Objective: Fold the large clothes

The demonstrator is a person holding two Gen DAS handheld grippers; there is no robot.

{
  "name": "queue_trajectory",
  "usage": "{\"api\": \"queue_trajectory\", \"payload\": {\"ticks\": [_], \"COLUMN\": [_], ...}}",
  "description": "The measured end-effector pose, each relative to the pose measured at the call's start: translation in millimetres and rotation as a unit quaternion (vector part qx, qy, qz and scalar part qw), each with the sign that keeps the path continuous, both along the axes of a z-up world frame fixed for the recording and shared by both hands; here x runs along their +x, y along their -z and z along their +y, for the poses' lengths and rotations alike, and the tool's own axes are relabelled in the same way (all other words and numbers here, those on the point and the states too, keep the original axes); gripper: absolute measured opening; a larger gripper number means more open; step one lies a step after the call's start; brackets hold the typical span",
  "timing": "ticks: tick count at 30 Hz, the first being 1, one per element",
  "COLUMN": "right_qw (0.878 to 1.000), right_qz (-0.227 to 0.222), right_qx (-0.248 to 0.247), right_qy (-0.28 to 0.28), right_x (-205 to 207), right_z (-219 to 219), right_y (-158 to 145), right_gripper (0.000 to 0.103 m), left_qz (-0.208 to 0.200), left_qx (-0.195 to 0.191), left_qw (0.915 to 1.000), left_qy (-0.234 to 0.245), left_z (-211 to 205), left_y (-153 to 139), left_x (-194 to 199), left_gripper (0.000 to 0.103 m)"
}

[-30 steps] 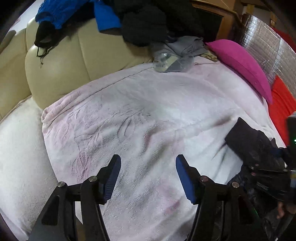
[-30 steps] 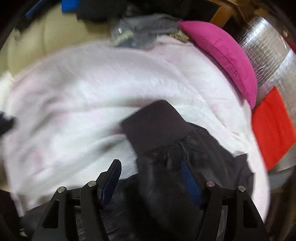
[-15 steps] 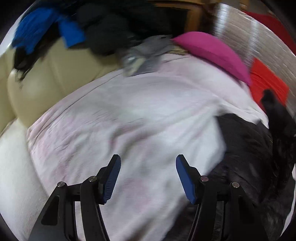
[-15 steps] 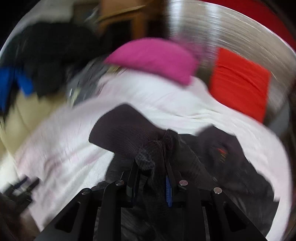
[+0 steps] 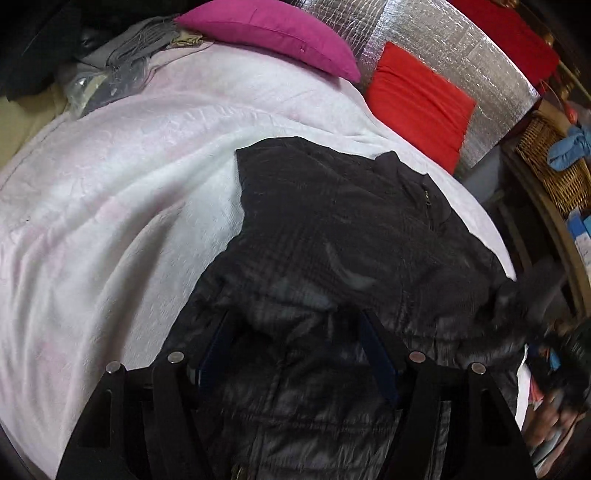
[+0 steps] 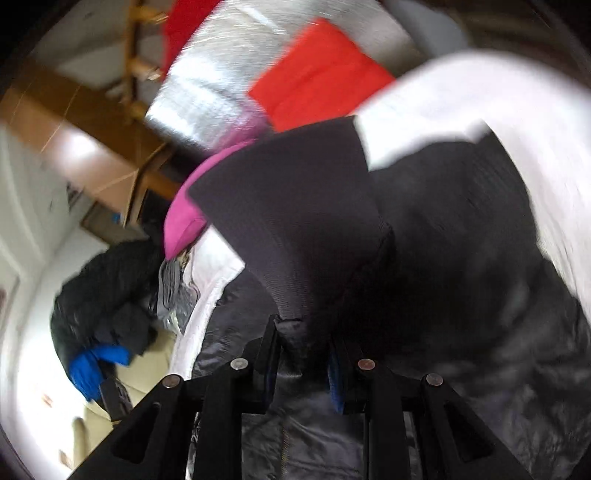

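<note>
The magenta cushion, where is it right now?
In the left wrist view the magenta cushion lies at the top centre, on the far edge of the pale pink blanket, left of the red cushion.

Right view is motion-blurred: red cushion point(image 6: 317, 74), foil panel point(image 6: 207, 92) & white blanket point(image 6: 480, 103) smear. Jacket point(image 6: 461, 258) hides right gripper point(image 6: 303, 354) fingertips. Left view: jacket point(image 5: 332, 229) covers left gripper point(image 5: 295, 354) tips, runs off bottom edge; basket point(image 5: 554, 166) cut by right edge.
</note>
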State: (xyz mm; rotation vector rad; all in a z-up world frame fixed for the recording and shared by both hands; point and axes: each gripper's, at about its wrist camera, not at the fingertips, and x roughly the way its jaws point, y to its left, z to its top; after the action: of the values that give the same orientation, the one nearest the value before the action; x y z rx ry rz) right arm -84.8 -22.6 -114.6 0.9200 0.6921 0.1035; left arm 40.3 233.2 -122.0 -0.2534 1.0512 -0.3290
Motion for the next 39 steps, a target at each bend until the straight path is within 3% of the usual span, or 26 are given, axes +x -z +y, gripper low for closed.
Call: {"api": "queue_trajectory", "payload": {"ticks": [2, 3, 4, 6, 10, 12, 14, 15, 16, 17, 19, 21, 26, 28, 30, 32, 35, 36, 37, 39], "right_qw": [0.999, 0.998, 0.998, 0.997, 0.993, 0.993, 0.993, 0.993, 0.992, 0.992, 0.992, 0.993, 0.989, 0.985, 0.985, 0.989, 0.991, 0.992, 0.993, 0.994], "right_qz": [0.029, 0.035, 0.040, 0.049, 0.020, 0.010, 0.020, 0.030, 0.040, 0.053, 0.068, 0.058, -0.050, -0.049, -0.003, 0.048, 0.081, 0.079, 0.077, 0.063], "right_qx": [0.031, 0.046, 0.055, 0.058, 0.100, 0.092, 0.071, 0.068, 0.063, 0.051, 0.028, 0.003, -0.069, -0.096, -0.108, -0.087, -0.046, -0.033, -0.027, -0.028], "right_qy": [0.008, 0.007, 0.005, 0.018, 0.060, 0.076, 0.088, 0.096, 0.099, 0.099, 0.100, 0.100, 0.123, 0.138, 0.135, 0.111, 0.095, 0.088, 0.083, 0.090], "right_x": [-2, -2, -2, -6, -20, -24, -19, -17, -14, -10, -6, -5, -27, -30, -26, -17, -17, -19, -19, -28], "right_z": [-11, -15, -16, -18, -37, -44, -47, -47, -47, -46, -42, -36, -33, -37, -46, -54, -61, -63, -64, -65], "right_y": [16, 20, 22, 23, 21, 19, 22, 26, 29, 31, 30, 20, -28, -34, -22, 2, 15, 12, 9, -1], "right_gripper": [0.027, 0.029, 0.044, 0.079, 0.080, 0.080, 0.076, 0.061, 0.029, 0.023, 0.022, 0.020, 0.019, 0.019, 0.019, 0.020, 0.024, 0.033, 0.055, 0.073], "left_qz": [-0.006, -0.008, -0.007, -0.011, -0.033, -0.042, -0.047, -0.051, -0.059, -0.065, -0.078, -0.087, -0.112, -0.111, -0.089, -0.078, -0.062, -0.051, -0.042, -0.045], "left_qx": [0.008, 0.016, 0.025, 0.033, 0.065, 0.092, 0.109, 0.117, 0.132, 0.144, 0.168, 0.168, 0.149, 0.155, 0.165, 0.190, 0.182, 0.169, 0.163, 0.168], "left_qw": [0.9999, 0.9998, 0.9996, 0.9992, 0.9972, 0.9947, 0.9928, 0.9917, 0.9895, 0.9875, 0.9826, 0.9817, 0.9819, 0.9811, 0.9818, 0.9784, 0.9813, 0.9842, 0.9856, 0.9846], "left_qy": [-0.006, -0.009, -0.014, -0.019, -0.018, -0.018, -0.015, -0.009, -0.007, -0.006, -0.015, -0.024, -0.036, -0.034, -0.030, -0.022, -0.010, -0.007, -0.010, -0.018], "left_z": [-1, -2, -3, -3, -14, -21, -29, -33, -36, -38, -39, -36, -28, -27, -31, -34, -34, -33, -31, -28], "left_y": [3, 7, 11, 12, 8, 8, 9, 10, 11, 11, 9, 3, -11, -9, 0, 8, 5, 4, 3, -1], "left_x": [6, 10, 14, 15, 8, 3, 0, -2, -5, -6, -9, -10, -12, -14, -8, -6, -8, -8, -9, -14], "left_gripper": [0.069, 0.061, 0.053, 0.047, 0.040, 0.040, 0.053, 0.056, 0.056, 0.055, 0.037, 0.026, 0.017, 0.018, 0.020, 0.026, 0.051, 0.062, 0.066, 0.066]}}
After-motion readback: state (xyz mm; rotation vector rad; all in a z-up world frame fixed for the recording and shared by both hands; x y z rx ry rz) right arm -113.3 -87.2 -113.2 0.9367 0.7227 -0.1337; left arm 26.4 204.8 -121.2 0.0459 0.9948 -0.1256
